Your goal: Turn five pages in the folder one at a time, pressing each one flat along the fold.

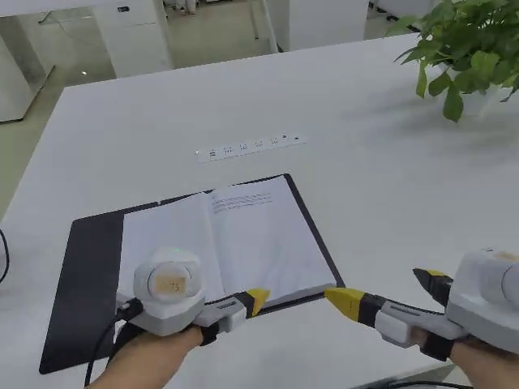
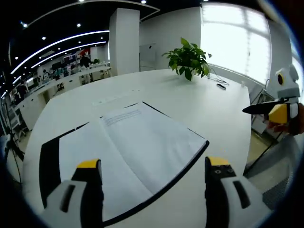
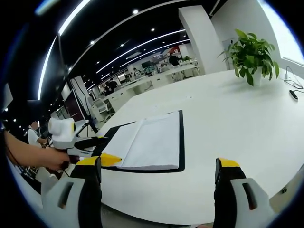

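Observation:
An open folder [image 1: 243, 235] with a black cover and white pages lies flat on the white table [image 1: 381, 170]. My left gripper [image 1: 243, 304] hovers at the folder's near edge, open, with nothing between its jaws [image 2: 153, 164]. The folder [image 2: 142, 142] spreads out just beyond its yellow tips. My right gripper [image 1: 388, 290] is off the folder's near right corner, open and holding nothing [image 3: 159, 162]. It points left toward the folder [image 3: 152, 137] and the left gripper [image 3: 107, 151]. The right gripper [image 2: 278, 111] also shows at the far right in the left gripper view.
A potted plant [image 1: 466, 40] stands at the far right of the table. A flush socket strip [image 1: 247, 147] sits beyond the folder. A cable [image 1: 101, 344] trails from the left gripper. A small dark object [image 3: 294, 94] lies near the plant. The table's near edge is close.

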Available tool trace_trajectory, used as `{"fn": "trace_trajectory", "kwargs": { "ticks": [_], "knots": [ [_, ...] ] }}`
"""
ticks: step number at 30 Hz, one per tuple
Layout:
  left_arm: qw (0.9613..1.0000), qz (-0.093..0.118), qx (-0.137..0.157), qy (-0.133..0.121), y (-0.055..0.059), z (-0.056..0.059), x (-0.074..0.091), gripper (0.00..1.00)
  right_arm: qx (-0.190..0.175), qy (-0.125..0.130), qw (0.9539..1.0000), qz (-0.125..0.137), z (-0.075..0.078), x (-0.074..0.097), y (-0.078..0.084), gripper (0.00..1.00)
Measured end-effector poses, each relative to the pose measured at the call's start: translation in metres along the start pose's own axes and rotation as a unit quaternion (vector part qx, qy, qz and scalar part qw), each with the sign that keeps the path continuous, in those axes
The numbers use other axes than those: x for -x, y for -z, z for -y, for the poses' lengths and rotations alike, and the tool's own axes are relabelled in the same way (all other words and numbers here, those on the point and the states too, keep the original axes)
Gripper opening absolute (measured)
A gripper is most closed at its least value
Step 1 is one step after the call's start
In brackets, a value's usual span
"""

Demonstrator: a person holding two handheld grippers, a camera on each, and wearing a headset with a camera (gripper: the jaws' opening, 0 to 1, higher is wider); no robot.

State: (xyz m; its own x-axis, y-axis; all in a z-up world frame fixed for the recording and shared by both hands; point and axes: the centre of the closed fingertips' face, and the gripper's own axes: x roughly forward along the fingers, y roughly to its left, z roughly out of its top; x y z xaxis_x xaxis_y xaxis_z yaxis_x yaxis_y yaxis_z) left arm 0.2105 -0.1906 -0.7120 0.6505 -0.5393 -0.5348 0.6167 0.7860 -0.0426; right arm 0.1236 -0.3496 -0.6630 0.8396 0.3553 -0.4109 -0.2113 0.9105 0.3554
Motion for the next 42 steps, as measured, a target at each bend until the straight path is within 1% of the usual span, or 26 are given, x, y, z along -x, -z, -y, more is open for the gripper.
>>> {"fn": "trace_trajectory", "kwargs": {
  "ticks": [3, 5, 6, 11, 14, 16, 18, 19, 20, 23, 24, 25, 26, 29, 30, 32, 35, 37, 42],
  "knots": [
    [0.9999, -0.007, -0.006, 0.011, 0.000, 0.011, -0.017, 0.87, -0.004, 0.002, 1.0000, 0.006, -0.001, 0.000, -0.002, 1.00],
    [0.9999, -0.004, -0.008, 0.014, -0.002, 0.017, -0.029, 0.86, -0.007, 0.001, 0.9999, 0.008, -0.002, 0.001, -0.003, 1.00],
    [0.9998, -0.004, -0.005, 0.017, -0.003, 0.021, -0.036, 0.85, -0.008, 0.002, 0.9999, 0.008, -0.002, 0.001, -0.003, 1.00],
    [0.9998, -0.002, 0.005, 0.021, -0.004, 0.034, -0.063, 0.83, -0.014, 0.002, 0.9998, 0.015, -0.004, 0.003, -0.004, 1.00],
    [0.9998, -0.009, 0.002, 0.015, 0.000, 0.037, -0.074, 0.78, -0.019, -0.001, 0.9997, 0.013, -0.004, 0.004, -0.003, 1.00],
    [0.9999, -0.012, 0.005, 0.008, 0.004, 0.036, -0.081, 0.74, -0.017, 0.001, 0.9998, 0.013, -0.002, 0.005, -0.002, 1.00],
    [0.9998, -0.015, 0.012, 0.008, 0.006, 0.037, -0.085, 0.72, -0.022, 0.002, 0.9997, 0.014, 0.000, 0.006, -0.002, 1.00],
    [0.9997, -0.013, 0.018, 0.005, 0.006, 0.038, -0.088, 0.73, -0.025, 0.001, 0.9996, 0.014, 0.000, 0.006, -0.002, 1.00],
    [0.9997, -0.014, 0.018, 0.005, 0.008, 0.039, -0.092, 0.72, -0.026, 0.000, 0.9996, 0.014, -0.001, 0.006, -0.002, 1.00],
    [0.9997, -0.024, 0.007, 0.002, 0.016, 0.042, -0.096, 0.67, -0.026, 0.000, 0.9995, 0.015, -0.001, 0.005, -0.002, 1.00],
    [0.9992, -0.040, -0.009, -0.003, 0.024, 0.040, -0.096, 0.63, -0.026, 0.000, 0.9995, 0.014, -0.001, 0.004, -0.001, 1.00],
    [0.9991, -0.038, -0.016, -0.006, 0.025, 0.040, -0.096, 0.62, -0.025, 0.000, 0.9996, 0.012, -0.001, 0.004, 0.000, 1.00],
    [0.9994, -0.023, -0.024, -0.007, 0.023, 0.041, -0.097, 0.61, -0.024, 0.000, 0.9996, 0.011, -0.001, 0.003, 0.000, 1.00],
    [0.9995, -0.018, -0.027, -0.004, 0.023, 0.044, -0.096, 0.56, -0.028, -0.001, 0.9996, 0.011, 0.000, 0.003, 0.001, 1.00],
    [0.9996, -0.014, -0.026, 0.000, 0.023, 0.046, -0.097, 0.52, -0.029, -0.001, 0.9995, 0.010, 0.001, 0.002, 0.002, 1.00],
    [0.9995, -0.005, -0.030, 0.004, 0.024, 0.048, -0.098, 0.49, -0.031, 0.000, 0.9995, 0.009, 0.002, 0.001, 0.003, 1.00],
    [0.9996, 0.008, -0.027, 0.003, 0.023, 0.045, -0.098, 0.48, -0.033, 0.001, 0.9994, 0.008, 0.003, 0.001, 0.003, 1.00],
    [0.9996, 0.008, -0.025, 0.001, 0.023, 0.043, -0.098, 0.43, -0.034, 0.000, 0.9994, 0.007, 0.004, 0.000, 0.004, 0.99],
    [0.9995, 0.014, -0.029, 0.000, 0.022, 0.042, -0.098, 0.39, -0.036, -0.002, 0.9993, 0.005, 0.004, -0.005, 0.003, 0.99]
  ]
}}
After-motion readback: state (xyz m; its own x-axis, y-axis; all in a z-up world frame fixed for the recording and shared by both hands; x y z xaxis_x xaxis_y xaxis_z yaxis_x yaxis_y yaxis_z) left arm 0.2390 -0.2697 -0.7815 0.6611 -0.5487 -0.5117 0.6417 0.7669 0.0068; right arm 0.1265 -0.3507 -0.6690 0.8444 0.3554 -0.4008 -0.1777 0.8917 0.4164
